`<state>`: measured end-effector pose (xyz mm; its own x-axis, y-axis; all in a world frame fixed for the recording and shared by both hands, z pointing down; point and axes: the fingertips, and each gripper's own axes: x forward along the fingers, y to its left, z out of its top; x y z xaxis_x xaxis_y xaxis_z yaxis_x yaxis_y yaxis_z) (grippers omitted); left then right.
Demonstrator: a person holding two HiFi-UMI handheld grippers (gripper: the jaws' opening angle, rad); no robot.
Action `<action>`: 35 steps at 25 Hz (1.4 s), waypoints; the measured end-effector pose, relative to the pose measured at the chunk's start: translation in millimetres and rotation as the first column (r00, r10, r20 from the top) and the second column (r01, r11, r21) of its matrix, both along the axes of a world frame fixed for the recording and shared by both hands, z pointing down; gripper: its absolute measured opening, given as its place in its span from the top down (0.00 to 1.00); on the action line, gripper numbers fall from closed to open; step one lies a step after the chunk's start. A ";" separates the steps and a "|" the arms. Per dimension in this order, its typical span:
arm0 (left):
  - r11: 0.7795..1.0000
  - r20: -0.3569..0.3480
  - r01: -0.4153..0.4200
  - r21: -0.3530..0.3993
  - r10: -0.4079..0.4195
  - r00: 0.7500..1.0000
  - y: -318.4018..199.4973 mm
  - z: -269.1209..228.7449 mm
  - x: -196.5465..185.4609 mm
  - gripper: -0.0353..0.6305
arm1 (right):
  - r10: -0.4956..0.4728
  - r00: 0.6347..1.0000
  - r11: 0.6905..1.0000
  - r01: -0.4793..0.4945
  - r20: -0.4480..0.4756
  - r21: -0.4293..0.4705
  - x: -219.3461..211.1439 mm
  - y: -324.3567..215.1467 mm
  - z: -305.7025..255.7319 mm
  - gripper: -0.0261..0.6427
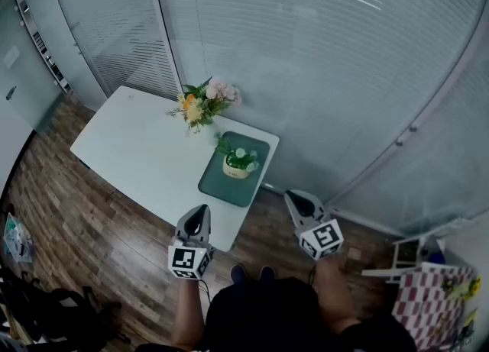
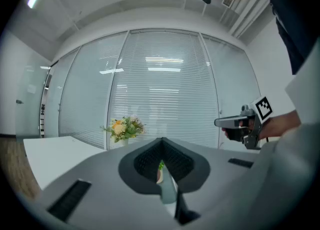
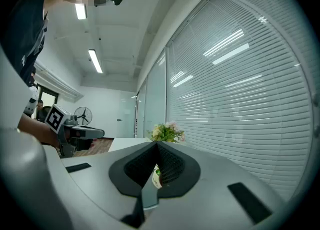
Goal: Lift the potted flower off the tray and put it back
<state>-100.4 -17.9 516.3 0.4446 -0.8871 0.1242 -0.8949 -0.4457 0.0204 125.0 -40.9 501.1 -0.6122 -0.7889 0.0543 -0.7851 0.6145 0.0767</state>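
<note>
L tongs (image 1: 201,213) & R tongs (image 1: 295,199) are held closed, empty, as potted flower (image 1: 239,161) on tray (image 1: 220,187) is not yet reached

A white table (image 1: 130,144) stands on a dark wood-plank floor (image 1: 76,213) beside glass walls (image 1: 321,60) lined with horizontal blinds, under strip lights (image 3: 94,60) on the ceiling.

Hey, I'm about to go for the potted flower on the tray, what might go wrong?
The left gripper and right gripper are shut; going in like that would likely knock the potted flower over. The bouquet stands close to the far corner of the tray, so a wide lift may brush it. The tray lies near the edge of the table; a shove might slide it off.
</note>
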 end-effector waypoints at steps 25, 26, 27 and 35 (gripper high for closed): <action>0.997 -0.102 -0.044 0.068 0.051 0.994 0.9 -27.8 13.1 0.80 | -0.028 0.987 0.996 0.041 0.161 -0.074 13.7 -14.4 4.6 0.67; 0.997 -0.100 -0.045 0.056 0.051 0.994 -0.1 -25.3 13.7 0.71 | -0.032 0.986 0.996 0.044 0.163 -0.073 14.1 -14.5 4.9 0.59; 0.998 -0.097 -0.044 0.048 0.049 0.994 -1.4 -23.7 14.1 0.64 | -0.035 0.987 0.996 0.046 0.160 -0.071 14.3 -14.8 4.7 0.54; 0.999 -0.075 -0.013 0.042 0.016 0.997 -8.7 -20.0 11.6 0.53 | -0.026 0.986 0.999 0.032 0.162 -0.037 18.1 -17.6 1.1 0.40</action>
<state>-88.8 -26.6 496.3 0.4641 -0.8842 0.0531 -0.8850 -0.4604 0.0685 143.1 -58.5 502.2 -0.6381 -0.7697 -0.0168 -0.7669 0.6374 -0.0743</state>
